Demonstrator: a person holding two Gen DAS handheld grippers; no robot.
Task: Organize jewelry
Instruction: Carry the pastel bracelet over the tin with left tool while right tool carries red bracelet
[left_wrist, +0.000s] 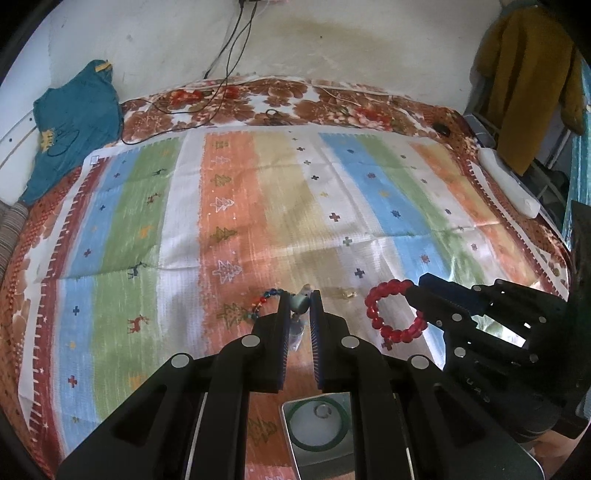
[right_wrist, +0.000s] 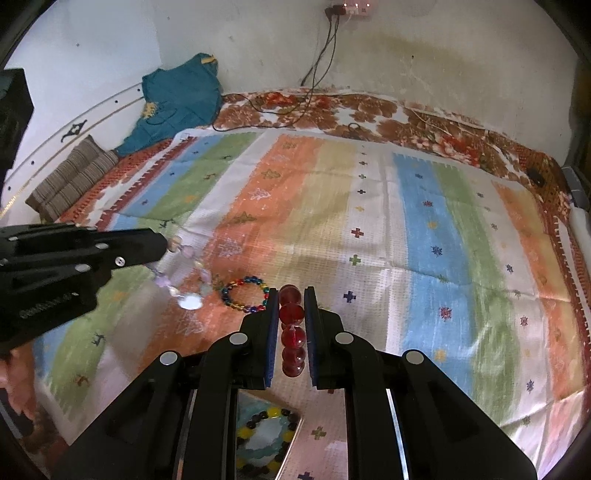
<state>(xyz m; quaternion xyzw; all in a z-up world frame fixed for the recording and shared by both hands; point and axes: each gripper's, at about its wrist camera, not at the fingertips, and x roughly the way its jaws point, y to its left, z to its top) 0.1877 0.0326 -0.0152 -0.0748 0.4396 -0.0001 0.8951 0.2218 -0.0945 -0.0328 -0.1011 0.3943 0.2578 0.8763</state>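
Bracelet (right_wrist: 292, 332) | glossy red beads | clamped in right tool (right_wrist: 291, 314)

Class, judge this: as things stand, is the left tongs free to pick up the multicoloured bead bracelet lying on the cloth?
Probably not yet. The left tongs are shut on a clear bead bracelet. The multicoloured bracelet lies uncovered nearby.

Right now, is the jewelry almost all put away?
Partly. A yellow-and-black bracelet already lies in the tray. The right tool is holding the red bracelet, and the left tool is holding a pale clear bracelet. The rainbow bracelet is on the cloth.
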